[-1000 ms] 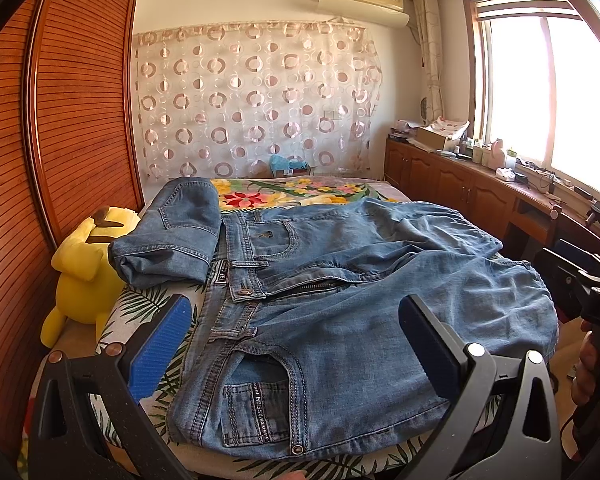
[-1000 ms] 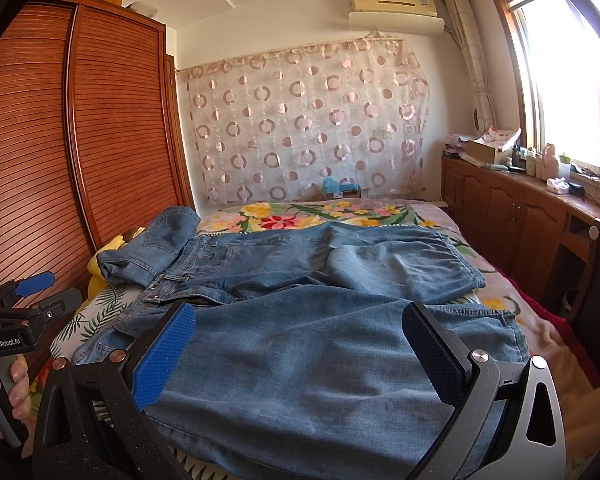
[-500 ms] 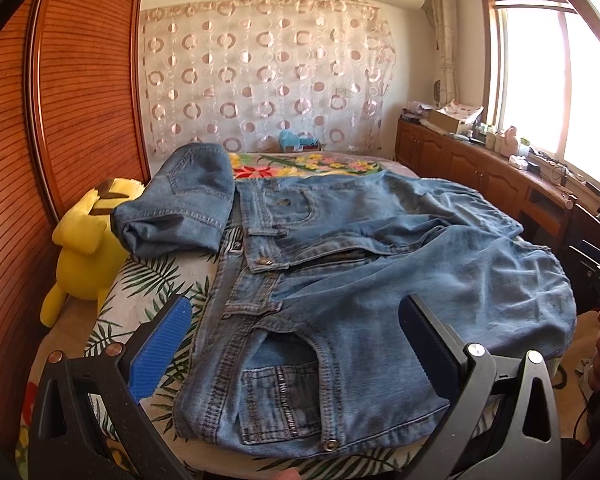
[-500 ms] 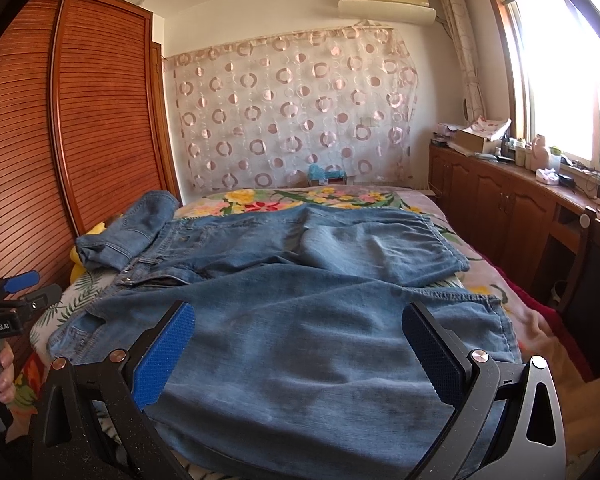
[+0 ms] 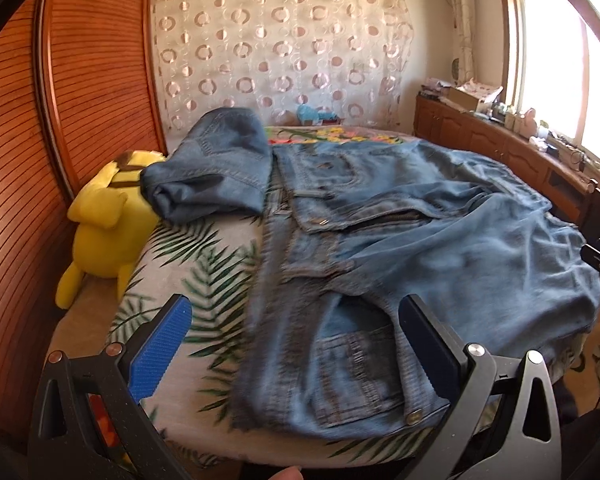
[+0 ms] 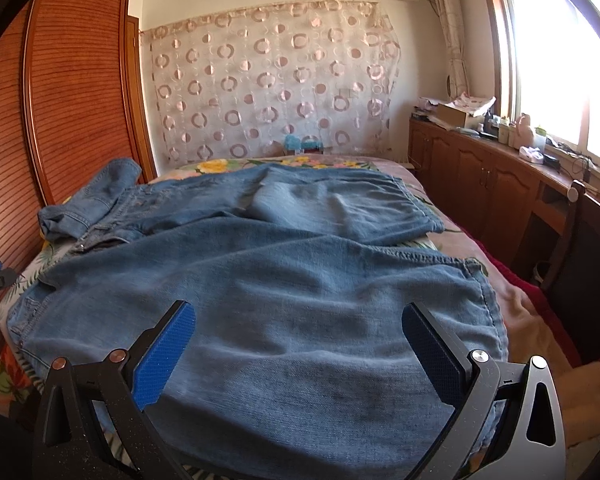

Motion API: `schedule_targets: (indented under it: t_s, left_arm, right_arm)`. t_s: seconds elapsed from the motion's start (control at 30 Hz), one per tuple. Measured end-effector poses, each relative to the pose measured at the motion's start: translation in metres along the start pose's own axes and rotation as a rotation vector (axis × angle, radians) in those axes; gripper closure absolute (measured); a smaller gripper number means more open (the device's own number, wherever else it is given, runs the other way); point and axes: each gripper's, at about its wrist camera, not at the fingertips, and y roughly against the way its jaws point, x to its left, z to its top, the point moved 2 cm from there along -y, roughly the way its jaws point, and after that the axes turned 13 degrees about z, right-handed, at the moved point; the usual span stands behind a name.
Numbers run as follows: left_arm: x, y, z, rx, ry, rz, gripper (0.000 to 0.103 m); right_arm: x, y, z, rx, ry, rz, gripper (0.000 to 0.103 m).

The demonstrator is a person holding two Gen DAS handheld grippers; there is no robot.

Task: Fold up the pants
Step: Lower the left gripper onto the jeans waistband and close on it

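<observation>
Here I am holding both tools with their fingers spread wide apart and nothing between them: the left gripper (image 5: pixel 296 340) is hovering over the waistband end of the pants (image 5: pixel 400 248), the right gripper (image 6: pixel 300 344) over the broad lower leg panel (image 6: pixel 284 312). The pants are lying spread across the bed (image 5: pixel 204 280), ahead of and beneath both sets of pads, the near back pocket (image 5: pixel 356 376) sitting just inside my left tool's right finger (image 5: pixel 428 348). The denim is looking soft and limp rather than stiff, moderately heavy, not slippery and not fragile; I judge it will drape and drag when lifted, so thick seams are the sound places to pinch: the waistband corner for the left, the stitched hem (image 6: pixel 488 304) beyond my right finger for the right. A second folded denim piece (image 5: pixel 216 172) is resting far ahead to the left, touching a yellow plush toy (image 5: pixel 108 220). The leaf-print cover is giving a yielding surface; a slatted wooden wardrobe (image 5: pixel 60 120) is standing left, a circle-patterned curtain (image 6: pixel 268 80) ahead, cabinets (image 6: pixel 484 184) right.
</observation>
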Motion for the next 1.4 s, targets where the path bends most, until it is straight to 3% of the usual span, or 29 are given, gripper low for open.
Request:
schedule_targets:
  t_s: [0.27, 0.6, 0.63, 0.7, 0.77, 0.97, 1.07, 1.13, 1.4]
  left_arm:
    - [0.035, -0.013, -0.026, 0.068, 0.031, 0.001, 0.0]
    - [0.041, -0.01, -0.053, 0.128, 0.049, -0.107, 0.007]
    - [0.04, -0.008, -0.056, 0.124, 0.046, -0.11, 0.013]
    - [0.038, -0.008, -0.059, 0.137, 0.047, -0.13, 0.039]
    - [0.037, -0.008, -0.059, 0.127, 0.059, -0.127, 0.04]
    - [0.028, -0.01, -0.055, 0.123, 0.034, -0.127, 0.056]
    - [0.024, -0.009, -0.054, 0.114, 0.023, -0.127, 0.067]
    - [0.023, -0.007, -0.053, 0.107, 0.024, -0.139, 0.082]
    - [0.015, 0.025, -0.002, -0.039, 0.027, -0.18, 0.086]
  right_arm:
    - [0.006, -0.001, 0.005, 0.036, 0.008, -0.005, 0.0]
    - [-0.003, -0.005, 0.001, 0.033, 0.001, 0.002, 0.0]
    - [-0.004, -0.004, 0.0, 0.033, 0.0, 0.001, 0.0]
    - [-0.005, -0.004, 0.0, 0.034, -0.003, 0.001, 0.0]
    - [-0.008, -0.004, -0.001, 0.038, -0.004, -0.001, 0.0]
    - [-0.014, 0.0, -0.002, 0.043, -0.009, -0.011, 0.0]
    - [-0.017, 0.003, -0.003, 0.04, -0.019, -0.016, 0.0]
    - [-0.018, 0.005, -0.004, 0.04, -0.024, -0.016, 0.0]
    - [-0.018, 0.009, 0.001, 0.042, -0.031, 0.001, 0.0]
